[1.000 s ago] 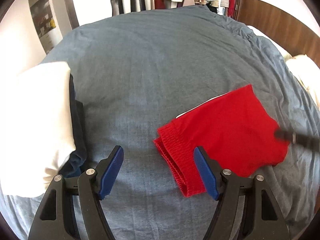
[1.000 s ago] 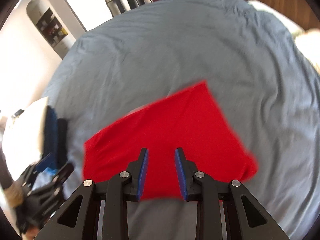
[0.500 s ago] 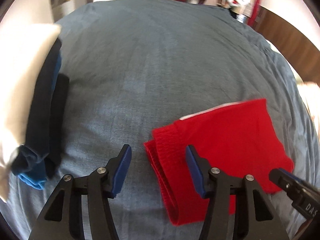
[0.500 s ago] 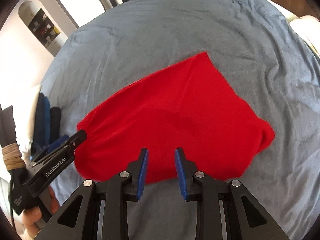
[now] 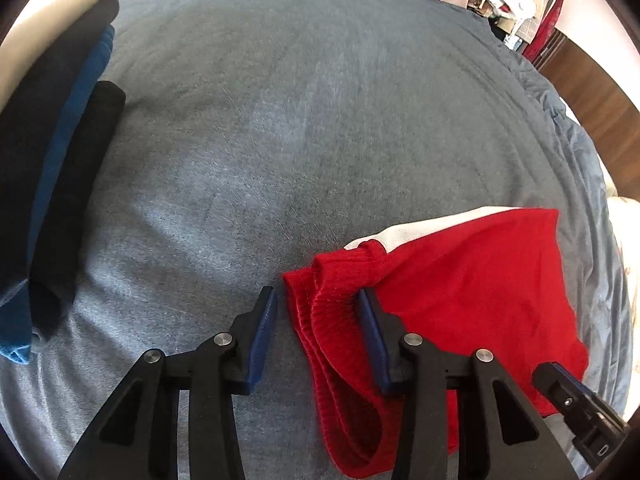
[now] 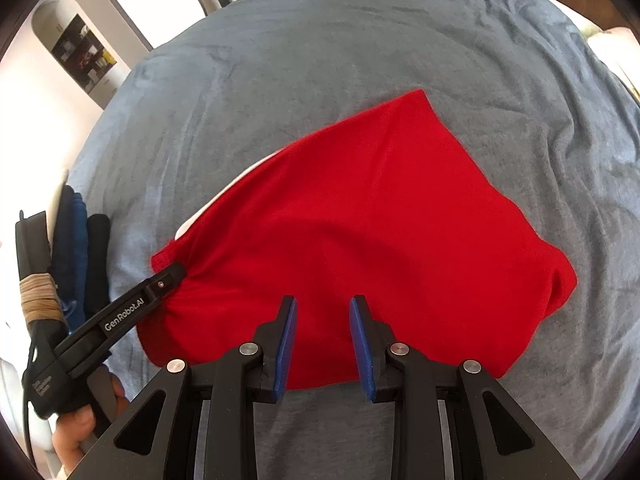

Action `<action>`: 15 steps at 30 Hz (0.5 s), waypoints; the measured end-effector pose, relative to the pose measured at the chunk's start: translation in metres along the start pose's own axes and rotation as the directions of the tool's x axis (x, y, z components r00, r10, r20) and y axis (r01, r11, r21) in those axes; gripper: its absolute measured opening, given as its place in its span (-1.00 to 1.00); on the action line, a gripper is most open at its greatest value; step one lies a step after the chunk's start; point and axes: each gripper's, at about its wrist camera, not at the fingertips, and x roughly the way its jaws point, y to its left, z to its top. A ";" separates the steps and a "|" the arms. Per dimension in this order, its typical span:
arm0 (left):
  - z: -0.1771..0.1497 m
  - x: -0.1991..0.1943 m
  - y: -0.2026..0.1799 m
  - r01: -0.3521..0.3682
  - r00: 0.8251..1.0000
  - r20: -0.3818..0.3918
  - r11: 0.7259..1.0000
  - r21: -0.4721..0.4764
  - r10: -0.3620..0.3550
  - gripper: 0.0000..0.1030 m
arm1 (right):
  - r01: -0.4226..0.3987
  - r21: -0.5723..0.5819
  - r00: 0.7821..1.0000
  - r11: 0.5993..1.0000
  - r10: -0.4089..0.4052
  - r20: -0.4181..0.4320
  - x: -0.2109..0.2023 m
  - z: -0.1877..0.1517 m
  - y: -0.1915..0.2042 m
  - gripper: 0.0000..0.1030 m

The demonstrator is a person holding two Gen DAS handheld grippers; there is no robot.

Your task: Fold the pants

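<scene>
Red shorts [image 5: 472,296] in front of me, folded over on themselves on the blue-grey bed [image 5: 300,120], lying mostly flat. The ribbed elastic waistband [image 5: 332,316] sits bunched and doubled at the near left end, a strip of white showing along the far edge. From my right-hand view the shorts [image 6: 380,220] spread as a rough wedge, one corner pointing away, soft ripples across the top.

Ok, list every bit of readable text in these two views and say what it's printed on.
"GenRobot.AI": white lettering on the finger of the left hand-held gripper, seen in the right wrist view.
A small white label lower on that gripper's body: two lines, too small to read.
Nothing readable on the red pants.
</scene>
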 end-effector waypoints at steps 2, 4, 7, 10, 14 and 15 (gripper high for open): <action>-0.002 0.004 -0.001 -0.005 1.000 0.000 1.000 0.001 0.005 -0.17 | 0.006 0.006 1.000 1.000 -0.006 -0.001 0.001 0.001 -0.003 -0.45; -0.003 0.008 -0.002 -0.007 1.000 0.000 1.000 -0.006 0.007 -0.18 | 0.010 0.010 1.000 1.000 -0.010 0.000 0.001 0.002 -0.005 -0.45; -0.002 0.011 -0.003 0.011 1.000 -0.009 1.000 -0.009 -0.011 -0.23 | 0.008 0.010 1.000 1.000 -0.008 -0.002 0.002 0.002 -0.005 -0.45; 0.000 0.011 0.000 0.032 0.999 -0.016 0.999 0.001 -0.032 -0.34 | -0.014 0.003 1.000 1.000 0.014 -0.001 0.002 0.001 -0.003 -0.45; 0.001 0.000 0.004 0.057 0.998 -0.024 0.998 0.023 -0.057 -0.60 | -0.055 -0.041 0.999 0.998 0.055 -0.002 0.000 -0.003 0.009 -0.45; 0.002 -0.004 0.004 0.069 0.997 -0.024 0.997 0.037 -0.068 -0.65 | -0.066 -0.057 0.998 0.996 0.065 -0.004 -0.001 -0.005 0.012 -0.45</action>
